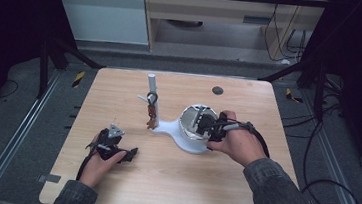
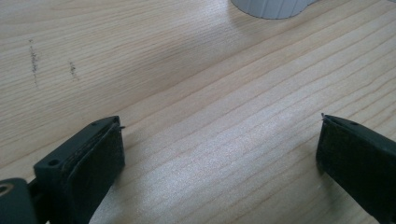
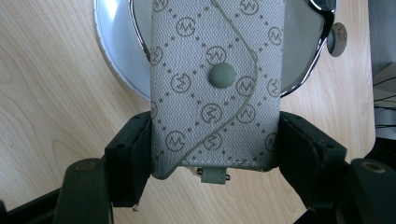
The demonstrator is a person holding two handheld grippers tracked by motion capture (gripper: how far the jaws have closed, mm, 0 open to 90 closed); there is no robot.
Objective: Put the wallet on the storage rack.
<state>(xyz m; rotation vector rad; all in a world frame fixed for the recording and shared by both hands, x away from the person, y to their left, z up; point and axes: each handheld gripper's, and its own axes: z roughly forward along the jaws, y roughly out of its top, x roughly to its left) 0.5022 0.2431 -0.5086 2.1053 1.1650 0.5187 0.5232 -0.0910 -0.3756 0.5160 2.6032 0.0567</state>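
Pouch point(image 3: 215, 88) in right tool point(image 3: 215, 158), over bowl point(image 3: 116, 56) beside post point(image 1: 152, 86)

- The counter point(image 2: 196, 116) is pale wood with fine straight grain and a soft satin sheen; a few dark scuffs mark it.
- The pouch point(image 3: 217, 84) is coarse woven grey cloth printed with a monogram pattern, with a smooth matt snap button point(image 3: 222, 75).
- The bowl point(image 3: 308, 65) has a bright, mirror-like metal rim.
- The stand base point(image 1: 171, 128) looks like smooth white plastic, matt.
- The right gripper point(image 3: 215, 158) has matt black plastic jaws with rough dark pads.
- The left gripper point(image 2: 219, 154) has the same matt black finish.
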